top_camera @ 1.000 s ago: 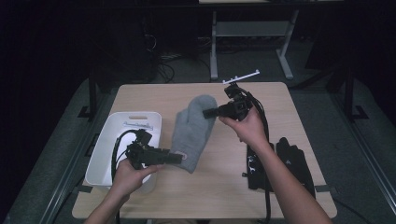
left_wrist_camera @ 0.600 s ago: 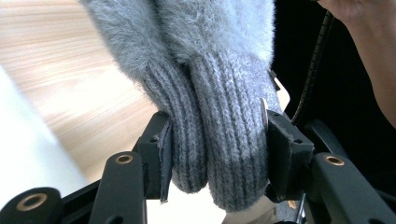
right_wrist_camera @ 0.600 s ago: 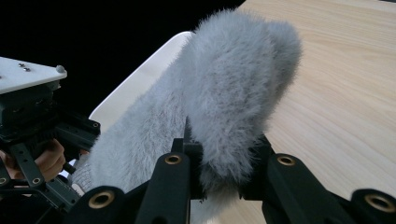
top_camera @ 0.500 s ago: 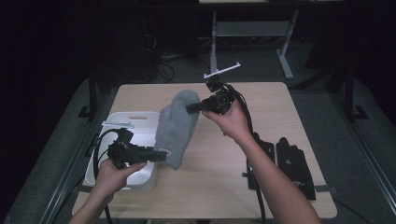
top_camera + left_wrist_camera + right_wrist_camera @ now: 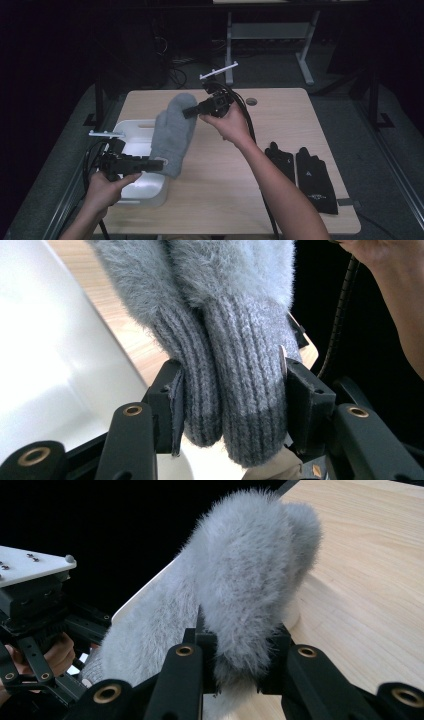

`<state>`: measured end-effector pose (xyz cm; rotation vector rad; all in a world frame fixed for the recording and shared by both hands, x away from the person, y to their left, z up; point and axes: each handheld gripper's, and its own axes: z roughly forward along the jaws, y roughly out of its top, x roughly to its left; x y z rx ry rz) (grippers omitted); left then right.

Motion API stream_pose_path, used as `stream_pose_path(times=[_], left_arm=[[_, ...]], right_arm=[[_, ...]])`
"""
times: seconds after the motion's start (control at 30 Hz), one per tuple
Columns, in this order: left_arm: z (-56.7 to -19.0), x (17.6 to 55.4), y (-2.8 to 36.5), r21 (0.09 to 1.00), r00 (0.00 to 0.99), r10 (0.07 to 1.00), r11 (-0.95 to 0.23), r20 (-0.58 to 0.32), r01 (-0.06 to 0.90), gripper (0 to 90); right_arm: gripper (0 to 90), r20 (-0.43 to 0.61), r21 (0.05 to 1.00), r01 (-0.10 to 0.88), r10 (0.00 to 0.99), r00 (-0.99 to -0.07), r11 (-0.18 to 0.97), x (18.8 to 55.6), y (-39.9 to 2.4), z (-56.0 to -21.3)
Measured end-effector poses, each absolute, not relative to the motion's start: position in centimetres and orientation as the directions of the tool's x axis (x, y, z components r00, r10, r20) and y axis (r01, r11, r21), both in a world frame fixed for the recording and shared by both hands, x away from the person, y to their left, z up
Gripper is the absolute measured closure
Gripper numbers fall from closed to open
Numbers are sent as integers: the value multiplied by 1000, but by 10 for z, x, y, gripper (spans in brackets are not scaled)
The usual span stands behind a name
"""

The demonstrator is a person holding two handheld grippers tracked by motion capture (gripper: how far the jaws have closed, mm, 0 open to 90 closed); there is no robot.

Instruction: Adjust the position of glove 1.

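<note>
2 claws hold the grey mittens point(image 5: 172, 134) stretched above the desk point(image 5: 280, 107): left claw point(image 5: 230, 390) clamped on the ribbed cuffs, right claw point(image 5: 240, 655) pinching the fuzzy tips, beside the white bin point(image 5: 131, 135).

Legible text, labels, brands, numbers, signs: none. Small pale marks on the black gloves point(image 5: 302, 172) lying on the table point(image 5: 280, 107) are too small to read.
</note>
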<state>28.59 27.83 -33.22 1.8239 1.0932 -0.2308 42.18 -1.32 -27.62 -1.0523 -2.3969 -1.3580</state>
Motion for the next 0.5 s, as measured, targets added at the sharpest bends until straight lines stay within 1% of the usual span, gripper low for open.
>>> stream_pose_path(times=[0.1, 0.5], left_arm=[[-333, 284, 283, 627, 565, 584, -118, -583, 770, 487], [-337, 281, 305, 624, 546, 607, -103, -578, 774, 487]], right_arm=[[761, 475, 673, 657, 484, -735, 338, 424, -6, -277], [761, 478, 666, 653, 467, -744, 359, 428, 21, -280]])
